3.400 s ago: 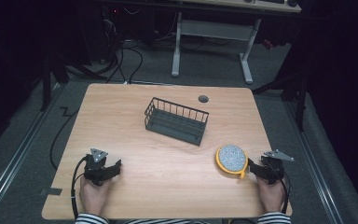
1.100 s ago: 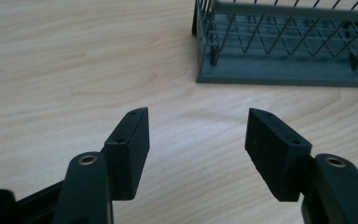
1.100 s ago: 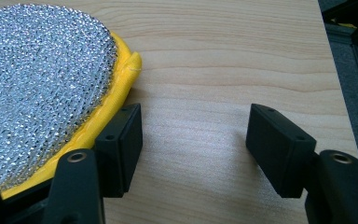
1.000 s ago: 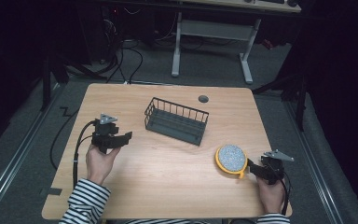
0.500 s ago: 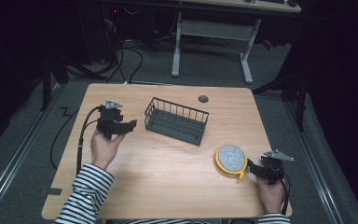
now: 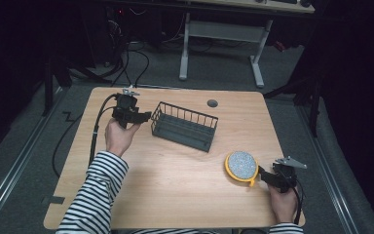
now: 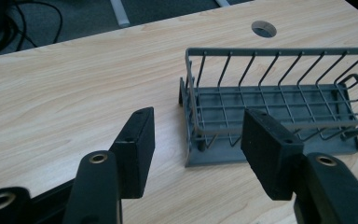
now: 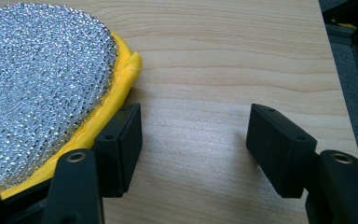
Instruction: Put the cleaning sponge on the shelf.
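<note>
Guessing scrubber-into-basket job, nothing done yet | left gripper spread wide at basket's 9 o'clock end | right gripper gaping, nothing held, beside scrubber lying at table's 4 o'clock

I see the basket standing mid-counter, its near end wall right ahead of my left hand-held gripper, jaws spread, bare wood between them. The basket is open on top. The counter's near half lies bare between the basket and the sponge. My right hand-held gripper is spread too, its left jaw just beside the sponge's yellow rim, perhaps touching; the wood between its jaws is bare.
</note>
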Motion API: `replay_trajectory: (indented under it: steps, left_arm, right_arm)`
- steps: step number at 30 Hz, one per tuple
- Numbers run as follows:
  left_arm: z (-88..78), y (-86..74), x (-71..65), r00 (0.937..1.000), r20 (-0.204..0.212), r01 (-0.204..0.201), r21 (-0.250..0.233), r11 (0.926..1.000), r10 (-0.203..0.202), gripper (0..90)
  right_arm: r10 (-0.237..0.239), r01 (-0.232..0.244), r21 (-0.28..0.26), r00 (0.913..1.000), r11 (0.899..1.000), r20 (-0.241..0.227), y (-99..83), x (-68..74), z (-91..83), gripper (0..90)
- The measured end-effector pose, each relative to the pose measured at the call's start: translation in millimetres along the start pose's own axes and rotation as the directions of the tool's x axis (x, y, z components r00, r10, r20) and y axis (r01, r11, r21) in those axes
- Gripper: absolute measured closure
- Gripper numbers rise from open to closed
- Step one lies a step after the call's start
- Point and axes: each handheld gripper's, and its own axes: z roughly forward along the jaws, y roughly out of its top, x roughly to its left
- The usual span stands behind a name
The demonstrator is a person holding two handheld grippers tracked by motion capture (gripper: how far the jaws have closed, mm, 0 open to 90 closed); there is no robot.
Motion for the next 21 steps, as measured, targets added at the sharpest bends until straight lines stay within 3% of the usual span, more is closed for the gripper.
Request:
replay_trajectory:
  steps: [4,8,11,16,21]
  left_arm:
    - [8.4,9.8,-1.0,0.9999,0.013,0.010,0.007,0.9999,-0.010,45.0]
    - [21.8,16.3,-0.9,0.9998,0.020,-0.007,0.022,0.9997,0.006,45.5]
    - [29.9,18.3,0.3,0.9999,0.006,-0.011,0.040,0.9991,0.011,46.1]
    - [43.8,20.9,-0.5,0.9999,0.001,-0.017,0.063,0.9979,0.017,55.4]
    - [56.1,20.6,-0.7,1.0000,-0.006,-0.005,0.096,0.9953,0.005,57.1]
  right_arm:
    - [0.000,0.000,0.001,1.0000,1.000,0.000,0.0,0.1,0.0,36.2]
    - [0.000,0.000,0.001,1.0000,1.000,0.000,0.0,0.1,0.0,36.2]
    - [0.000,0.000,0.001,1.0000,1.000,0.000,0.0,0.1,0.0,36.2]
    - [0.000,0.000,0.001,1.0000,1.000,0.000,0.0,0.1,0.0,36.2]
    - [0.000,0.000,0.001,1.0000,1.000,0.000,0.0,0.1,0.0,36.2]
